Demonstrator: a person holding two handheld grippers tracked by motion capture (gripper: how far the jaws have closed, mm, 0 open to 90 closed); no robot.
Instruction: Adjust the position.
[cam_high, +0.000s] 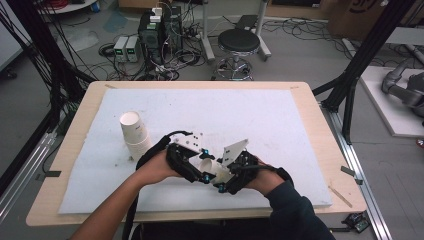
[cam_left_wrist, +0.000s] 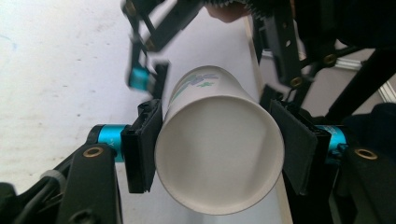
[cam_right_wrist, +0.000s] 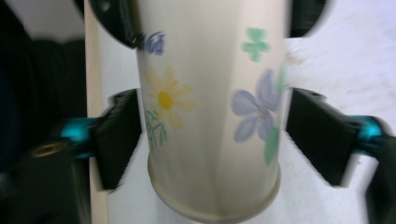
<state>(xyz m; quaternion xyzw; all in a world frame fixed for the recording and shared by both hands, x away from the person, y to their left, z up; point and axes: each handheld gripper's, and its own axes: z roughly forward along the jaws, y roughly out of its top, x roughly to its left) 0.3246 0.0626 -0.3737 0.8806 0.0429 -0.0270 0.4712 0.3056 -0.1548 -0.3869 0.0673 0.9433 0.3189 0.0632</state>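
Note:
A white paper cup (cam_high: 210, 165) printed with flowers lies level above the front of the table, between my two grippers. My left gripper (cam_high: 192, 167) is shut on the cup (cam_left_wrist: 219, 154) near its open rim, and both pads (cam_left_wrist: 142, 144) press its sides. My right gripper (cam_high: 232, 172) stands around the base end of the cup (cam_right_wrist: 210, 93). Its jaws are open, and its pads (cam_right_wrist: 322, 130) stand beside the cup's sides in a blurred picture. The left gripper's (cam_left_wrist: 219, 149) camera looks straight into the cup's empty mouth.
A stack of white paper cups (cam_high: 134, 135) stands on the white foam sheet (cam_high: 280, 120), to the left of my hands. The wooden table edge (cam_high: 330, 150) frames the sheet. A stool (cam_high: 239, 42) and electronics (cam_high: 155, 30) sit on the floor beyond.

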